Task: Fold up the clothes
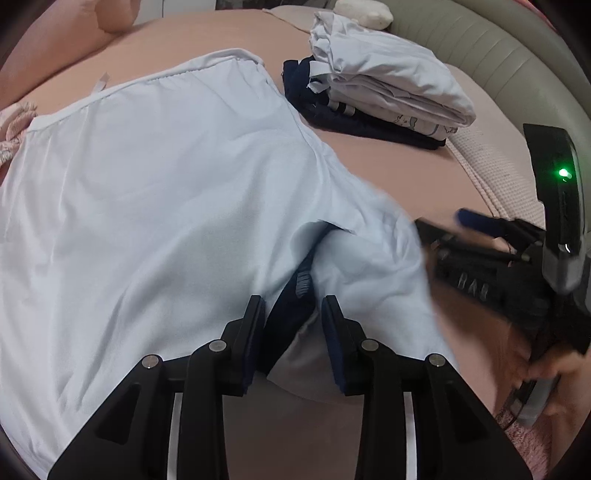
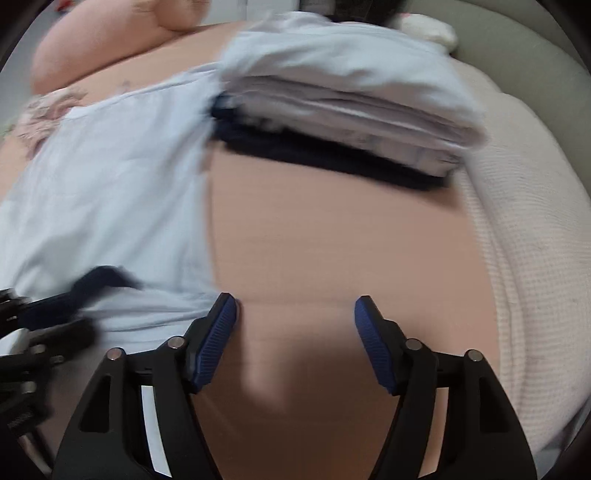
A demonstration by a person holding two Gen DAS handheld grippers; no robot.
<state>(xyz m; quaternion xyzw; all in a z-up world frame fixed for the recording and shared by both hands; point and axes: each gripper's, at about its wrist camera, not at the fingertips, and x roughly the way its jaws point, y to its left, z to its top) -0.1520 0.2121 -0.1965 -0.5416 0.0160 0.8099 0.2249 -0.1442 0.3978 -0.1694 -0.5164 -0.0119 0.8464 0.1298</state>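
A light blue shirt lies spread over the pink bed sheet, its hem towards the far left. My left gripper sits at the shirt's near end with the navy collar bunched between its pads, and the cloth there is lifted and puffed up. In the right wrist view the shirt fills the left side. My right gripper hangs open above bare sheet, just right of the shirt's edge, with nothing between its blue pads. This view is blurred by motion.
A stack of folded clothes, white over navy, sits at the far right of the bed. A white knitted blanket runs along the right edge, with a grey padded headboard behind. A pink pillow lies far left. A hand holds the right tool.
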